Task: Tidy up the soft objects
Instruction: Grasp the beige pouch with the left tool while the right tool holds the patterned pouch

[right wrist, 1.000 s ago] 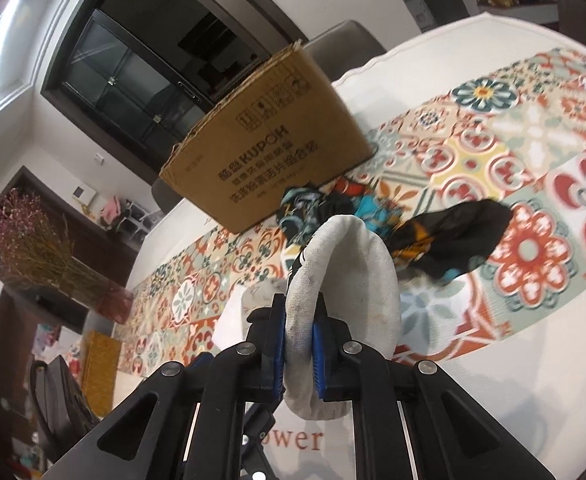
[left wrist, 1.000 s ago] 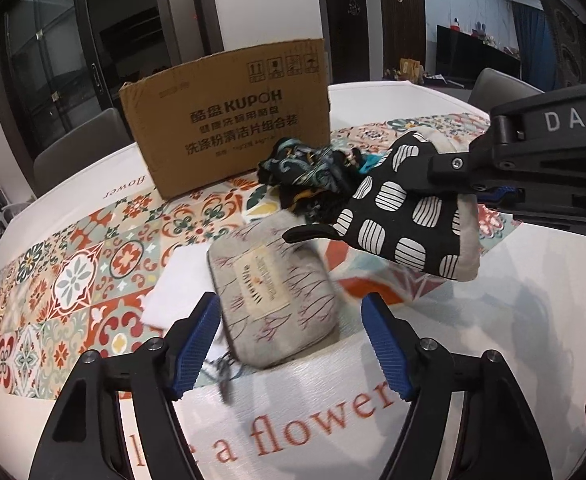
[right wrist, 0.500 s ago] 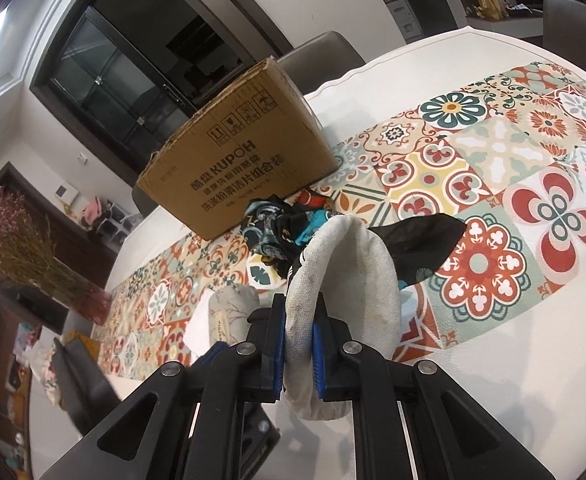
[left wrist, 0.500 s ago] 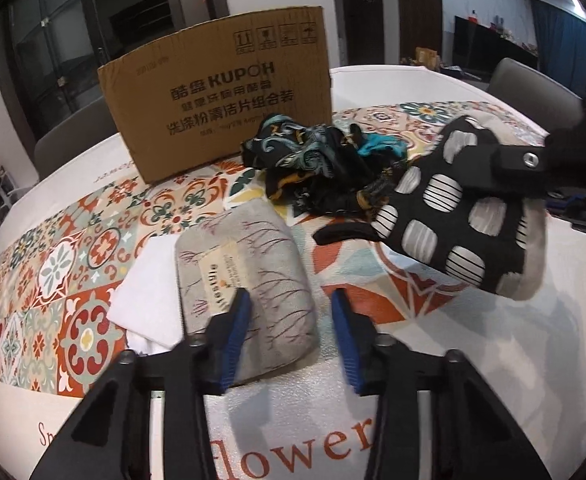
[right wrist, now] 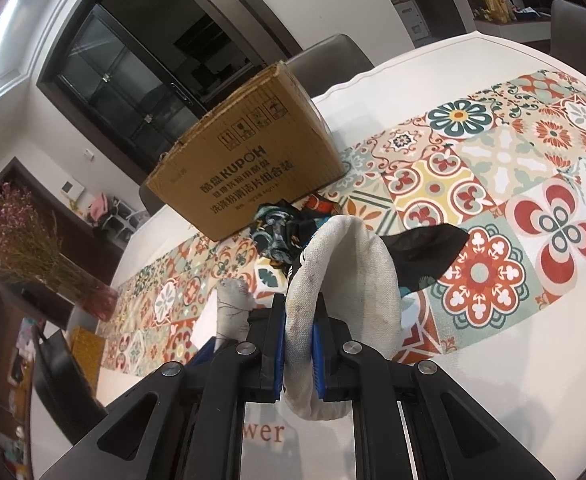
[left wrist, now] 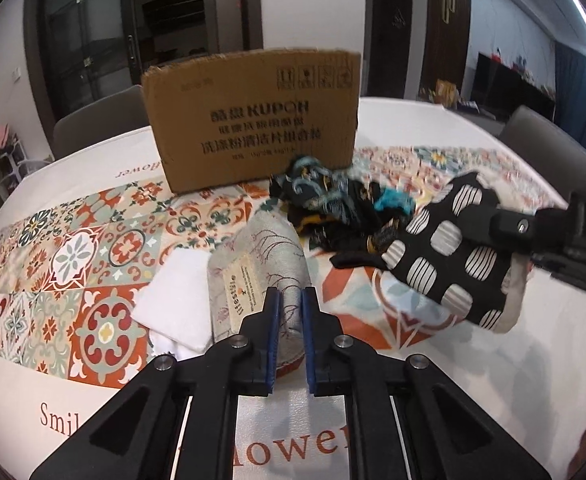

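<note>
The grey pouch (left wrist: 259,280) lay near the table's (left wrist: 473,380) front edge, beside a white cloth (left wrist: 177,300), pinched at its near end by the left claw (left wrist: 291,316). It looked light and squashy, best taken by an edge. The right claw (right wrist: 298,344) gripped a padded oven mitt (right wrist: 345,280), clear of the table, before the cardboard box (left wrist: 253,120).

Near end of the grey pouch (left wrist: 261,276) hidden behind the left tool (left wrist: 291,336) and its blue pads; in the right wrist view only the pouch's far tip (right wrist: 232,300) visible past the tool body. Printed words along the surface (left wrist: 553,360) cut off by tool arms, leaving fragments only. Dark patterned cloth heap (left wrist: 333,208) motion-blurred, and small print on the cardboard box (left wrist: 253,120) too smeared for reading.
</note>
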Tool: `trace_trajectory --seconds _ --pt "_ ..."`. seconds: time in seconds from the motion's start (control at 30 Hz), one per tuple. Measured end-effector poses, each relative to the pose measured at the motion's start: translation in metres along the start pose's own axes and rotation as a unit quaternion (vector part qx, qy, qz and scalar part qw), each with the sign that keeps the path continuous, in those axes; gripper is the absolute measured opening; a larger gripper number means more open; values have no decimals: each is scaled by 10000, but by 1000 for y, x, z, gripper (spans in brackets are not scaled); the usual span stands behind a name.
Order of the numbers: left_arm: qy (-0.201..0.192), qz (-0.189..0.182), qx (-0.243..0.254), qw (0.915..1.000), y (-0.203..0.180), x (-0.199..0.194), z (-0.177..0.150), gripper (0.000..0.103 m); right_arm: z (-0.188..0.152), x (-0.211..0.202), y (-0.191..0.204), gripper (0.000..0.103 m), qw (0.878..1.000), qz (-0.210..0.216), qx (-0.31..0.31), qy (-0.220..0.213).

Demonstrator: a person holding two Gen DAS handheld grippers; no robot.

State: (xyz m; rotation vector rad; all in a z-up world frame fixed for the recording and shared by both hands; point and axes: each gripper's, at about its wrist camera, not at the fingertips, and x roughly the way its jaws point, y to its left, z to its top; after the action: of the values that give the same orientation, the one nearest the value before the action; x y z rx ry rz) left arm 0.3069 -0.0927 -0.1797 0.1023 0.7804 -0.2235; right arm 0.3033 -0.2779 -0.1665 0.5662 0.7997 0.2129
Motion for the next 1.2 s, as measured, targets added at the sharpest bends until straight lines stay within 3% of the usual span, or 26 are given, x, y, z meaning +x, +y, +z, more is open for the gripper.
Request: trace_trajectory --seconds 0.5,1.2 --pt "-676 -1 -283 9973 14 -55 31 9 19 -27 34 13 9989 218 -322 -280" --pt "-1623 77 -295 9863 30 -118 83 8 54 -58 85 13 9931 427 -779 -763"
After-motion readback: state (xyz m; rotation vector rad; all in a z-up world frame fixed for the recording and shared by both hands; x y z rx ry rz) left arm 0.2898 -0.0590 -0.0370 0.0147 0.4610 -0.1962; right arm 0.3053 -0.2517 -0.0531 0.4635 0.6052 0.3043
